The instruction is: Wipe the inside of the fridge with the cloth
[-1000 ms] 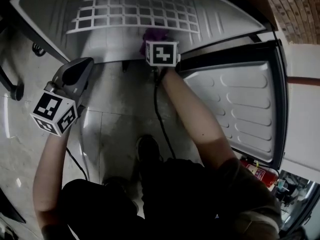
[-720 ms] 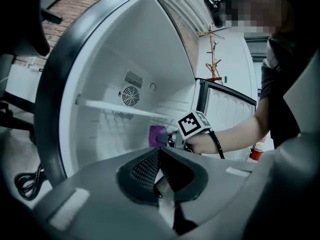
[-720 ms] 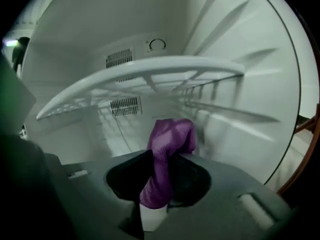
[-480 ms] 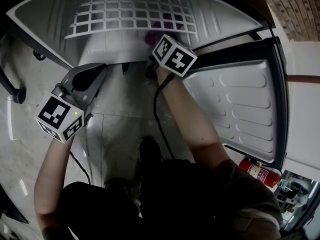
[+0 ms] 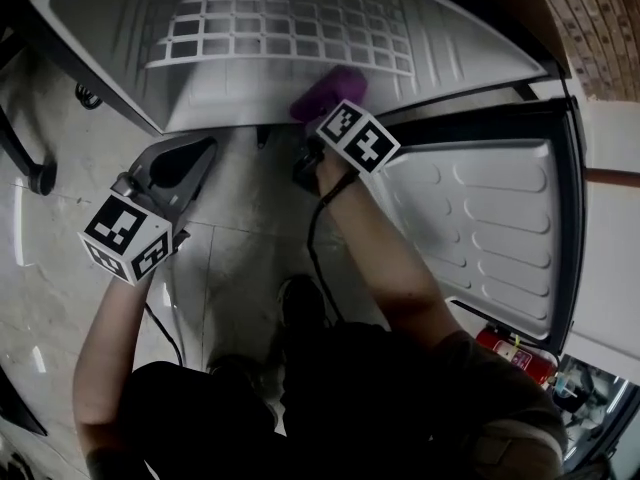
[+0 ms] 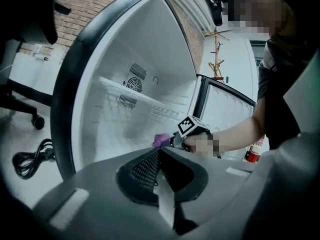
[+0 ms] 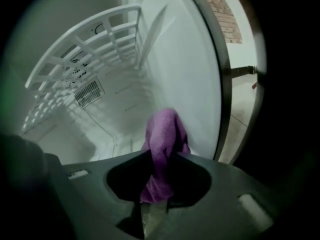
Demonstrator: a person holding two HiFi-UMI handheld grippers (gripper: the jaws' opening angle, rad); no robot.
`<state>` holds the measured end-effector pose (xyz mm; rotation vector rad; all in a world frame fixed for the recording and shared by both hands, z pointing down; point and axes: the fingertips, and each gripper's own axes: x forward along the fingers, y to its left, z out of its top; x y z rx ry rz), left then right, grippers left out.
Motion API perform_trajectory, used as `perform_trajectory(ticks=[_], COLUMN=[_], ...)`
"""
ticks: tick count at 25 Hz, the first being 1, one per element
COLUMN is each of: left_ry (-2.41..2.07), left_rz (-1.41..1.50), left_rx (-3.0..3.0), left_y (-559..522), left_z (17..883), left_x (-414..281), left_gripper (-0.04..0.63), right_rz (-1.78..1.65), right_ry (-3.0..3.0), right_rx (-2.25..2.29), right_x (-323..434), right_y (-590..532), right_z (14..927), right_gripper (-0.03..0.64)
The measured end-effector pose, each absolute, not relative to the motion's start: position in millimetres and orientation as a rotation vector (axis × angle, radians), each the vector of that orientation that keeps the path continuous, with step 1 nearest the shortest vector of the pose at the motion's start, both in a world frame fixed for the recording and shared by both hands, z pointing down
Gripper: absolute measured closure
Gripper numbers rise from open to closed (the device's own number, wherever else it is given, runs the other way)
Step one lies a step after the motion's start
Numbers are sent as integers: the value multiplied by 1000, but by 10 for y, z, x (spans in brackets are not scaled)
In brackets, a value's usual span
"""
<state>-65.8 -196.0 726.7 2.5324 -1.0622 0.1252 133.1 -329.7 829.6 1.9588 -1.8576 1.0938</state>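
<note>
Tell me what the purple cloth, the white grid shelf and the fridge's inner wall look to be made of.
The purple cloth: soft, fuzzy fabric, likely microfibre; it folds and droops with a napped surface. The white grid shelf: rigid lattice of flat bars, probably moulded plastic or coated wire; hard to tell. The fridge inner wall: smooth white plastic-looking liner with a soft sheen.

The right gripper (image 7: pixel 161 159) is sliding the purple cloth (image 5: pixel 328 90) deeper into the fridge (image 5: pixel 120 28), rightward, exposing more of it.

Right gripper (image 7: pixel 159 159) clamped, arm outstretched; left gripper (image 5: pixel 190 153) closed.
</note>
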Motion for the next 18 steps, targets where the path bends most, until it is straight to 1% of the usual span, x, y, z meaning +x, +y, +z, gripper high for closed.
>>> perform_trajectory(ticks=[6,10,13,18], left_ry=[-1110,-1160,-1175,-1182], left_rz=[61,52,113,83], left_rx=[2481,2460,2471,2478], left_y=[-1868,-1643,-1388,-1053], left_z=[7249,6929,6716,6009], left_x=[-743,-779,-731,-630], left_gripper=[578,578,578,578], right_rz=[987,919,954,959], right_ry=[-1985,-2003,-1989,-1994], right_rx=[1717,1623,1598,1537], right_x=[964,769,705,634], right_y=[-3040,-2816,-2560,-2165], right_z=[8238,8010,7794,7199], right_gripper=[543,543,543,543])
